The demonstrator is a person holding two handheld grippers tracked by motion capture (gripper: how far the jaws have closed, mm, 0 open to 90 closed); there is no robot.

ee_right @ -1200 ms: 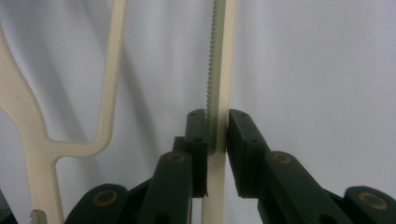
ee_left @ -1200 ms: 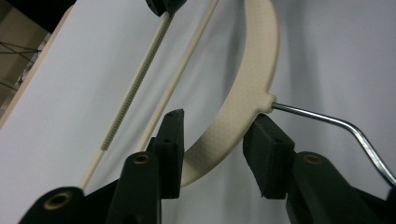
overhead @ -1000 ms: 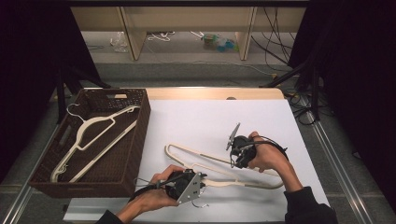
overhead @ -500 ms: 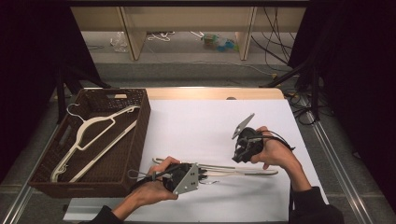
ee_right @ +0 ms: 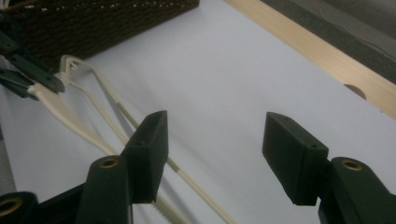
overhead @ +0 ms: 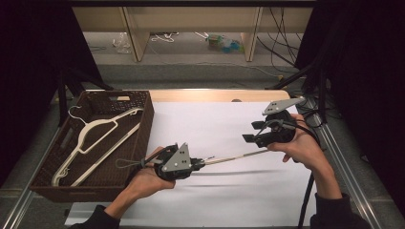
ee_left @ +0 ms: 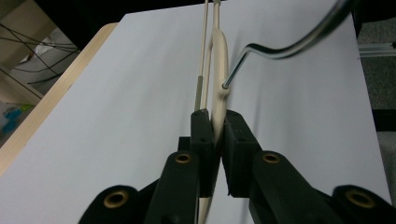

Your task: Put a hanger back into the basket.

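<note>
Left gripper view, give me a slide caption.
Left gripper clamps a cream hanger over the white table.

Dark curtains (overhead: 28, 57) either side, grey floor (overhead: 191, 62) — wooden shelf legs (overhead: 136, 36), loose cables (overhead: 286, 33), dim light

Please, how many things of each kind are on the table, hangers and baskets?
Hangers: 2, one in the basket, one clamped in the left tongs
Baskets: 1
Total: 3

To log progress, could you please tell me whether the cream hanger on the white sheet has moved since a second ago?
Yes: the hanger has tipped up on edge, nearer the basket.
</note>
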